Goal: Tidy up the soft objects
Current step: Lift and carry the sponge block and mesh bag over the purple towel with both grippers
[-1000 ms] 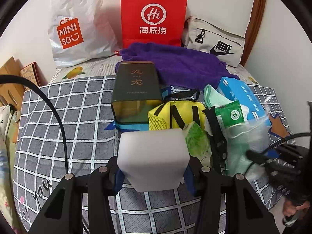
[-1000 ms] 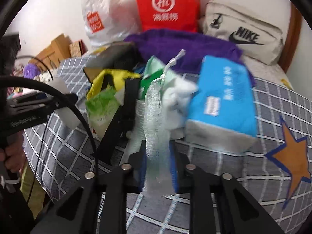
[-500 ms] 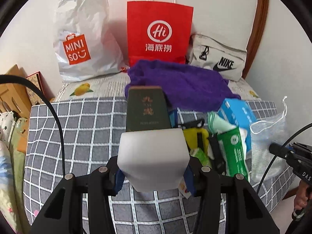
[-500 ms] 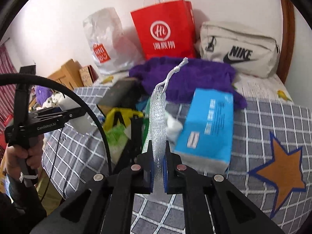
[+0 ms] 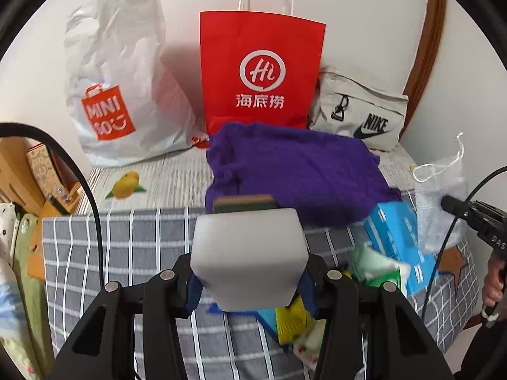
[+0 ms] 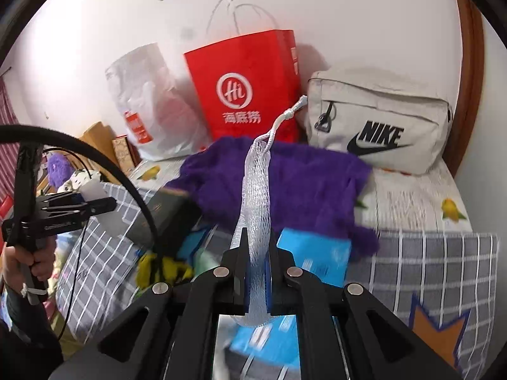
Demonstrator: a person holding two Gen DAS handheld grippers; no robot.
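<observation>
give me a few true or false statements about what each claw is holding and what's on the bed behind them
1. The left claw is shut on a white sponge block. True.
2. The right claw is open and holds nothing. False: it is shut on a white mesh bag.
3. The red paper bag stands upright against the wall. True.
4. The purple cloth lies inside the red paper bag. False: it lies on the bed in front of it.
5. The Nike bag is black. False: it is beige with a black logo.
</observation>
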